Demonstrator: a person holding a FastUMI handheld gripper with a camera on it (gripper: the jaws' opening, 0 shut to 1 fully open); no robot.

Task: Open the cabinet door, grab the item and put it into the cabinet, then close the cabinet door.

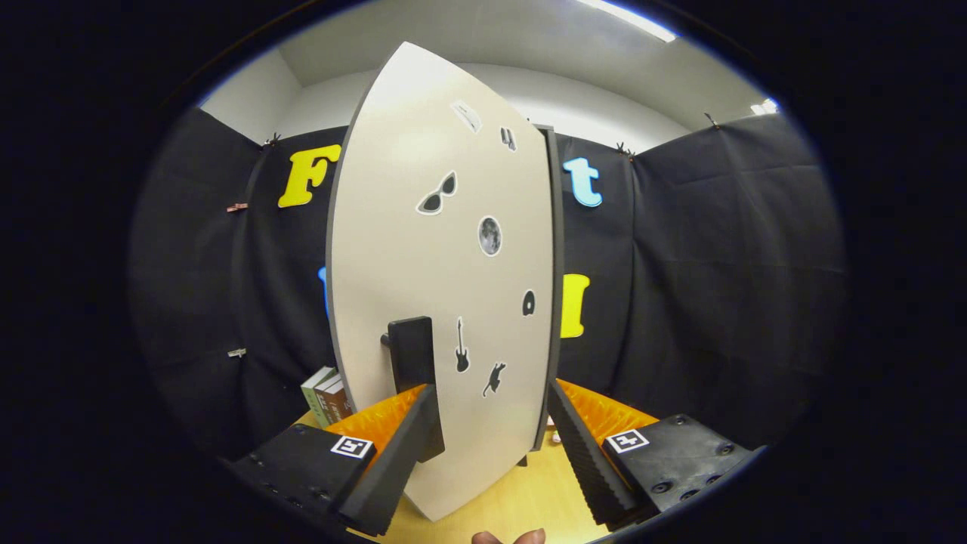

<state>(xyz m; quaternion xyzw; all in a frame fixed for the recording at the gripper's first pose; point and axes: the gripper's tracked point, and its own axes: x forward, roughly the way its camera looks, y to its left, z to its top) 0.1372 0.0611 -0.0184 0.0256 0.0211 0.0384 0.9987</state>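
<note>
While the gripper (491, 446) has its two fingers spread wide apart and pinching nothing, the pale cabinet door (446, 279) stands up tall between them. Its dark handle (412, 355) sits just ahead of the left finger. The door's right edge is near the right finger. Some books (326, 394) stand on the wooden table (521, 502) behind the door's left edge.

Black cloth walls (718, 287) — white ceiling (468, 38), strip light (631, 19) — wooden tabletop (521, 499).
</note>
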